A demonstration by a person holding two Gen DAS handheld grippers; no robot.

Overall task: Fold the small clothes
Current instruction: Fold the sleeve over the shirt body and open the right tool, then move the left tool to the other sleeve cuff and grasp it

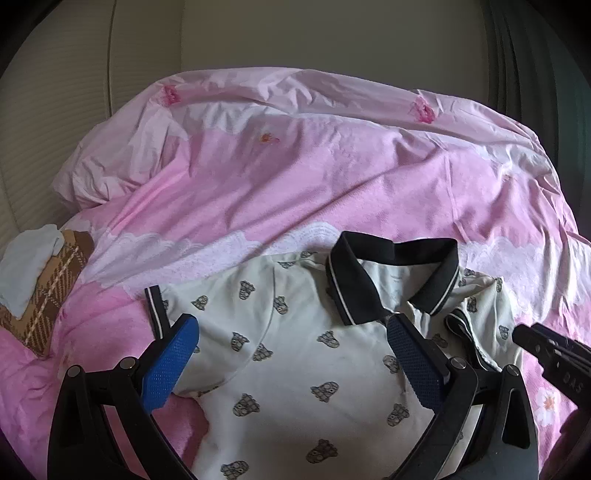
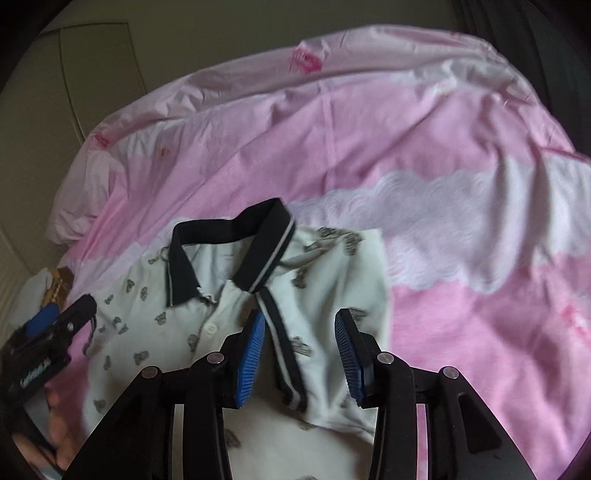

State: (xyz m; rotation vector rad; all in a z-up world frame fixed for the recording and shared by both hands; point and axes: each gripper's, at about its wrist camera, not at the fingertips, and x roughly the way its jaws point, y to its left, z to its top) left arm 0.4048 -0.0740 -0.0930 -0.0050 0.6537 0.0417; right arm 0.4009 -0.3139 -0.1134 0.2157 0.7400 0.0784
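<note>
A small pale polo shirt (image 1: 295,350) with a dark print and a black collar (image 1: 391,273) lies face up on the pink bed cover, collar away from me. Its right sleeve is folded over the chest, the black-striped cuff (image 2: 284,362) lying across it. My left gripper (image 1: 295,332) is open and empty, just above the shirt's left chest. My right gripper (image 2: 300,328) is open and empty over the folded sleeve (image 2: 332,295). The shirt also shows in the right wrist view (image 2: 207,295), and each gripper appears at the edge of the other's view (image 1: 546,350) (image 2: 55,332).
The pink quilt cover (image 1: 295,166) is rumpled, with a white lace-print band (image 2: 443,229). A brown plaid cushion (image 1: 48,295) with a pale cloth (image 1: 26,266) on it lies at the left. A beige wall or headboard (image 1: 258,33) stands behind the bed.
</note>
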